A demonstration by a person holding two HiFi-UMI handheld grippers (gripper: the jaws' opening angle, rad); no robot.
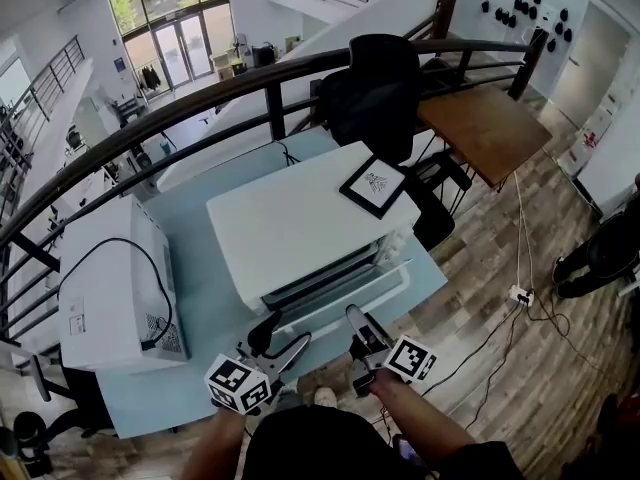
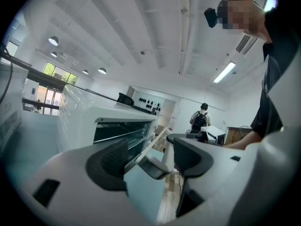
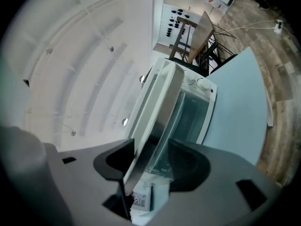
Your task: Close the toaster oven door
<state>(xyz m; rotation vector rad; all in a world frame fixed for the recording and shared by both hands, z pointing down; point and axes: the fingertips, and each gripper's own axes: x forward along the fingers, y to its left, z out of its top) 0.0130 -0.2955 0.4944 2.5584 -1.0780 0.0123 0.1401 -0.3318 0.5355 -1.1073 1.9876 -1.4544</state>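
Right gripper view: my right gripper (image 3: 153, 157) straddles the door (image 3: 162, 98) rim, jaws apart, unclamped; left gripper (image 2: 150, 157) spread, empty. Door looks stiff, hinged, glass-fronted, so push at the rim.

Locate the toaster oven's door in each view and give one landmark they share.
Head view: the door hangs open at the oven's front, centre, just above the right gripper.
Left gripper view: the door is at centre, seen edge-on, slanting down to the left.
Right gripper view: the door is at centre, its edge between that gripper's open jaws.
Shared landmark: the oven's white body.
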